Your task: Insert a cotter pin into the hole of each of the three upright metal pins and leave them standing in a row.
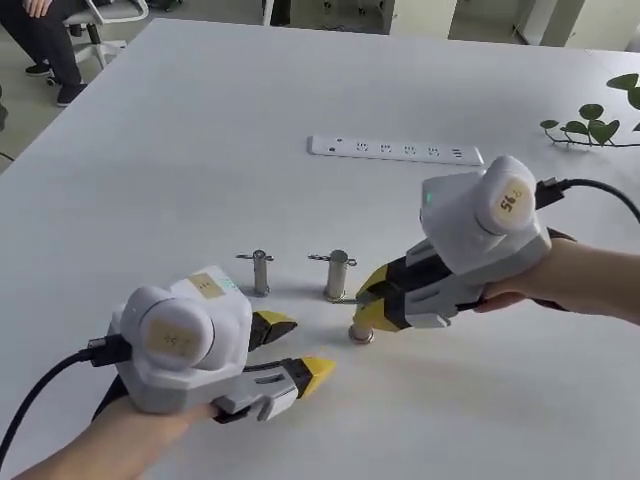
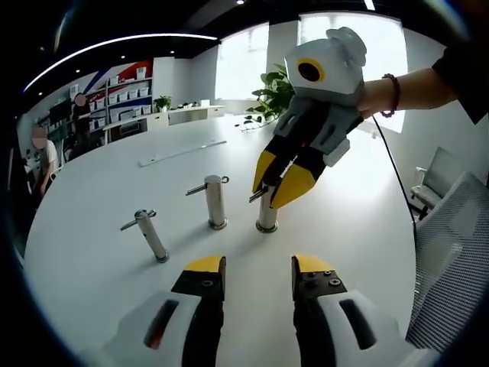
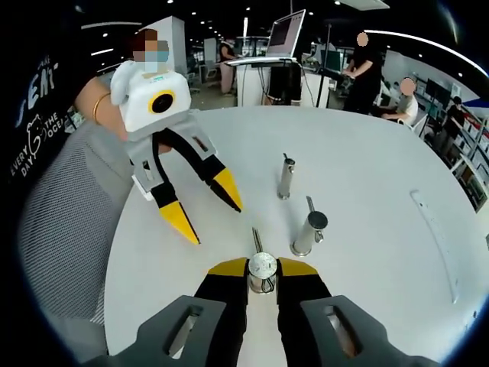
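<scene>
Three upright metal pins stand in a row on the white table (image 1: 200,150). The first pin (image 1: 260,275) (image 2: 150,233) (image 3: 286,177) and the second pin (image 1: 337,278) (image 2: 216,202) (image 3: 309,233) each carry a cotter pin through the top. My right gripper (image 1: 362,298) (image 2: 269,195) (image 3: 262,279) is shut on a cotter pin (image 2: 256,196) at the head of the third pin (image 1: 361,334) (image 2: 266,216) (image 3: 262,266); the wire's tip (image 3: 256,237) pokes out the far side. My left gripper (image 1: 295,348) (image 2: 260,275) (image 3: 208,208) hovers open and empty in front of the row.
A white power strip (image 1: 395,150) lies farther back on the table. A plant sprig (image 1: 595,120) reaches in at the right edge. A person sits on a chair (image 1: 100,15) beyond the table's far left corner.
</scene>
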Available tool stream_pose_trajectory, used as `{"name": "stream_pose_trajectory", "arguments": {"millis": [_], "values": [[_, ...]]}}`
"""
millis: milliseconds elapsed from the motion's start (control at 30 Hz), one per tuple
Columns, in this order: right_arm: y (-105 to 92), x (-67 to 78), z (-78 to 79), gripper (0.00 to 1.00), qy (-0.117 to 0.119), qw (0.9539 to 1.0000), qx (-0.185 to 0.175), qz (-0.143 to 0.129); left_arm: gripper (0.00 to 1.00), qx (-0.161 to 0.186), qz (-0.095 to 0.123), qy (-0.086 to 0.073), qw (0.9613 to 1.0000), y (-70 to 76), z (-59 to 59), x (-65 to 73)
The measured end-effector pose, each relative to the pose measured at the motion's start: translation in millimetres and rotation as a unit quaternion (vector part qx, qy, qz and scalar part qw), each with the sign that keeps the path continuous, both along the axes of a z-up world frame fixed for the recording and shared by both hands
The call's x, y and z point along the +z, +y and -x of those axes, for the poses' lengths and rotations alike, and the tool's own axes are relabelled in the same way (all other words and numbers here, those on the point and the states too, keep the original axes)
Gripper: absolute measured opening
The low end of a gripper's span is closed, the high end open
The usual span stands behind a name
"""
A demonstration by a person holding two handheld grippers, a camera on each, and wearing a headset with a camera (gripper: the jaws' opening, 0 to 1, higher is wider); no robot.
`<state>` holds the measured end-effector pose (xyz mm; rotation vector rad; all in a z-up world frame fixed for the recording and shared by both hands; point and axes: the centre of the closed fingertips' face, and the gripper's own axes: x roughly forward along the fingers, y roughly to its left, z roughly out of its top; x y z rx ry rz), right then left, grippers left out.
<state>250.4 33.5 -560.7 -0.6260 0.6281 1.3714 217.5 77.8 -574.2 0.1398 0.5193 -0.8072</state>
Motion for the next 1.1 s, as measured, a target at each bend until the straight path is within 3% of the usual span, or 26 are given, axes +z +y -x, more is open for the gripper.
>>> {"name": "stream_pose_trajectory", "arguments": {"millis": [700,1100], "values": [[-37.1,-3.8,-40.7,0.08,-0.010,0.9988,-0.043,0.023,0.34,0.001,0.006,-0.003,1.0000,7.6,4.9,9.2],[-44.8,-4.1,-46.3,0.09,-0.004,0.9988,-0.047,0.016,0.34,-0.004,0.003,-0.003,1.0000,11.7,10.4,11.2]]}}
